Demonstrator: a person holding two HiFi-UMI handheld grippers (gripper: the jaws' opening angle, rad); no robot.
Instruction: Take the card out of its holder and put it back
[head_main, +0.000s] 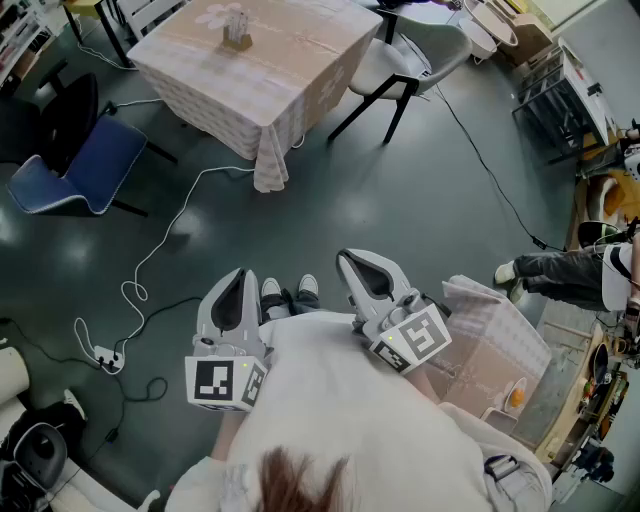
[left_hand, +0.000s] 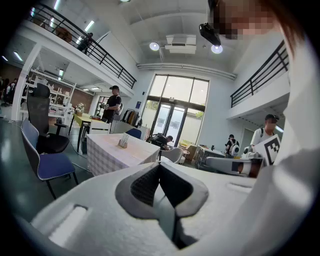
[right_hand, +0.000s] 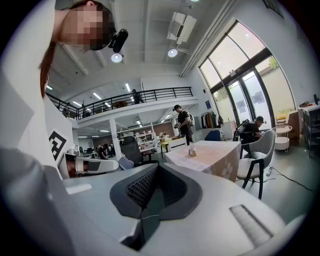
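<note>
The worktop (head_main: 300, 70), draped in a pale checked cloth, stands well apart from me across the dark floor (head_main: 400, 190), at about 11 o'clock in the head view, with a blue chair (head_main: 85, 165) off at 10 o'clock. Nearer in, I hold both tools level at my chest. The left hand-held gripper (head_main: 238, 285) has its pads pressed together on nothing, and so does the right hand-held gripper (head_main: 362, 272); each one's own view shows only floor behind the meeting tips. The holder (head_main: 236, 32) sits near the middle of the cloth, a small upright thing. From here I cannot separate the card from it. I judge both to be very light. The card is likely thin, stiff enough to stay flat and slick on its faces, while the holder may tip or lift with it. I would pinch the card's free top edge at 12 o'clock, pads flat on both faces, and steady the holder's base with the other tool.
</note>
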